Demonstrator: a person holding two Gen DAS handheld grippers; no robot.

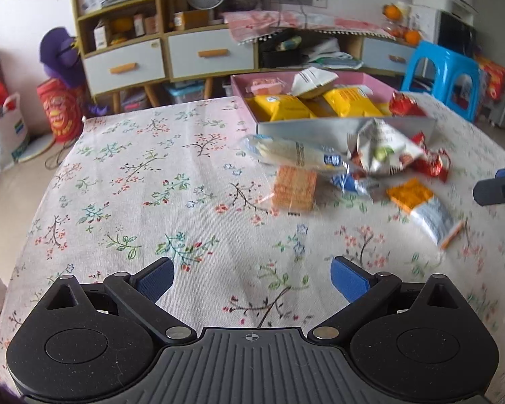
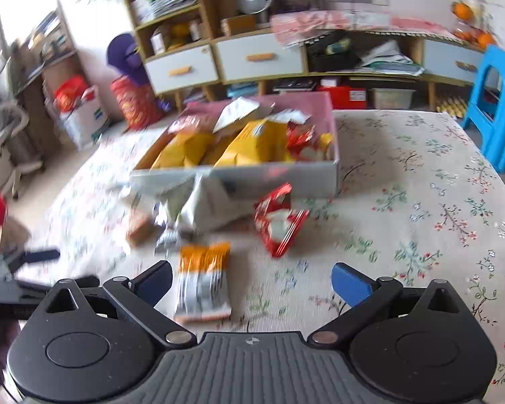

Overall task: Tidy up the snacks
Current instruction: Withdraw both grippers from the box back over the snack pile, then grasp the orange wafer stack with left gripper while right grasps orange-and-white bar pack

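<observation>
A pink-lined box (image 1: pixel 340 124) (image 2: pixel 286 178) holds yellow snack bags (image 1: pixel 286 107) (image 2: pixel 252 144) on the flowered tablecloth. In front of it lie loose snacks: a clear cracker pack (image 1: pixel 294 187), a long pale packet (image 1: pixel 296 155), a white crumpled bag (image 1: pixel 383 148) (image 2: pixel 212 208), red wrappers (image 1: pixel 431 165) (image 2: pixel 279 222) and an orange-and-white packet (image 1: pixel 421 208) (image 2: pixel 203 279). My left gripper (image 1: pixel 252 276) stands open over bare cloth, well short of the pile. My right gripper (image 2: pixel 252 281) is open too, with the orange-and-white packet just ahead of its left finger, untouched.
The tablecloth (image 1: pixel 134 185) (image 2: pixel 421 185) has bare room left of the pile and right of the box. A blue stool (image 1: pixel 444 74) (image 2: pixel 498 101) stands beyond the table. Shelves and drawers (image 1: pixel 185 54) line the far wall. The other gripper shows at each view's edge (image 1: pixel 501 188) (image 2: pixel 23 269).
</observation>
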